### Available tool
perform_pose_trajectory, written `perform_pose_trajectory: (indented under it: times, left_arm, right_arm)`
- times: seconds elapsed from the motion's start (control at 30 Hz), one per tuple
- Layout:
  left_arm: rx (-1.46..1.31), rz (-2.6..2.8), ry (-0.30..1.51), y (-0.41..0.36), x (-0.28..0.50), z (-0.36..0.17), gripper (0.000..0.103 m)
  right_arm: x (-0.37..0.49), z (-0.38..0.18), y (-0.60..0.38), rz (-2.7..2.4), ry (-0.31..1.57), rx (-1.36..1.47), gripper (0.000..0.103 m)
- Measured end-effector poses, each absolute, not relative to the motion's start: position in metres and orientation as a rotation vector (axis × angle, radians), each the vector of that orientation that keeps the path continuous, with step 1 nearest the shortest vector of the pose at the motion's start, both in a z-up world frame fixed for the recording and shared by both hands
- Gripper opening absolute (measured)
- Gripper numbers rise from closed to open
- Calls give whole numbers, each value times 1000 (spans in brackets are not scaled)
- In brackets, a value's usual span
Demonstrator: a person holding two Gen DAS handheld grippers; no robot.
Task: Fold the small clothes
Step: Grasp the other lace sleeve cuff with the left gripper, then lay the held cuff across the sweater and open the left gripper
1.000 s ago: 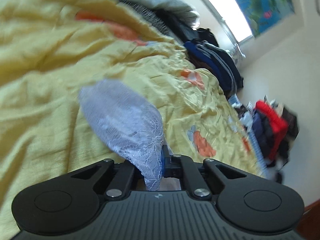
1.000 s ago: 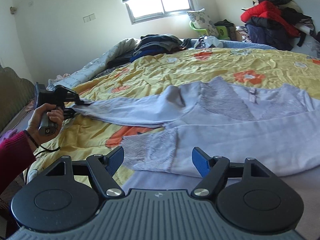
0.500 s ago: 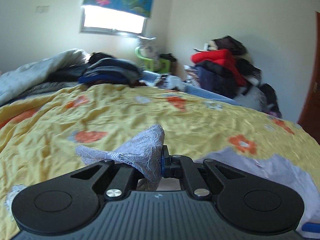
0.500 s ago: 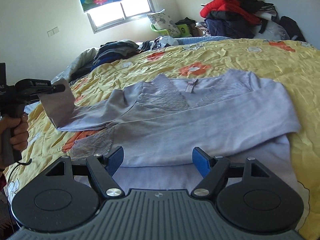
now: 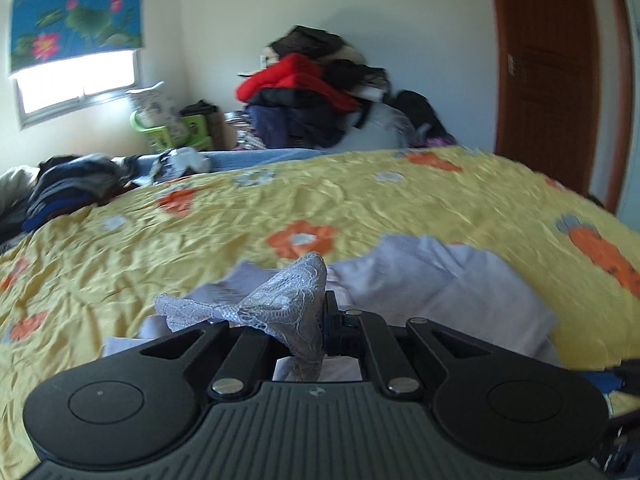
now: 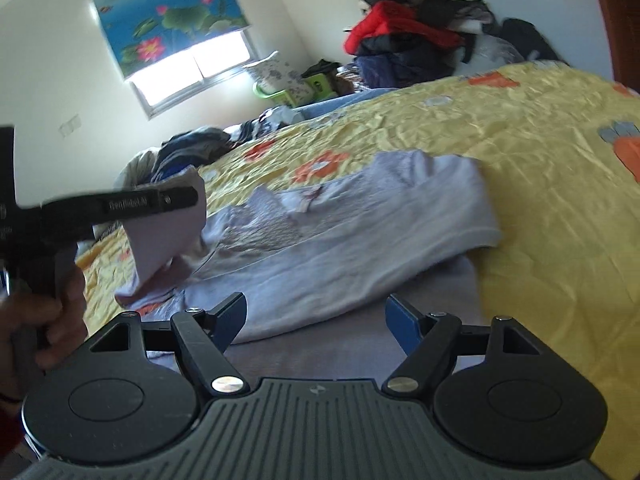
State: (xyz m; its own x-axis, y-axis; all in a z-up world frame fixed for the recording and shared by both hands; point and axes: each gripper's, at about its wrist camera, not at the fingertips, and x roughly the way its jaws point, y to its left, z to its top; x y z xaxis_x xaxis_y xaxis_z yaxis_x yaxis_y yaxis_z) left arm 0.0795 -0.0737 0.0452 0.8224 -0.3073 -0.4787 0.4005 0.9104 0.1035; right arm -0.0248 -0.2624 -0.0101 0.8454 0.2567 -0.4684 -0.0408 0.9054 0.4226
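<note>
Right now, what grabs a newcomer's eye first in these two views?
Probably the lace cuff pinched in the left gripper, lifted above the rest of the lavender top, which lies spread on the yellow flowered bedspread. The right gripper hovers open over the top's near edge, holding nothing. Behind the bed, a pile of clothes with a red jacket stands out against the wall.

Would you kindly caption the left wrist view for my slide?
Left gripper shut on the lace cuff, held above the lilac top on the yellow bedspread.

Pale walls, bright window [image 5: 76, 80] (lotus blind [image 6: 164, 12]), brown door [image 5: 560, 72].
</note>
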Motion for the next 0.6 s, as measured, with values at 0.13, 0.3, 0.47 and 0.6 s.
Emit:
perform_pose_trajectory:
  times: [0.13, 0.3, 0.47, 0.6]
  left_arm:
    - [287, -431, 483, -106, 71, 36, 5]
    - [372, -487, 484, -137, 58, 27, 5]
    - [411, -523, 503, -159, 54, 16, 5]
    - [431, -550, 520, -172, 51, 9, 5]
  right_arm:
    - [-33, -18, -293, 94, 533, 493, 76]
    - [-42, -29, -325, 45, 529, 616, 76]
    - [-49, -35, -341, -7, 510, 635, 77]
    - [-55, -36, -350, -33, 498, 636, 77]
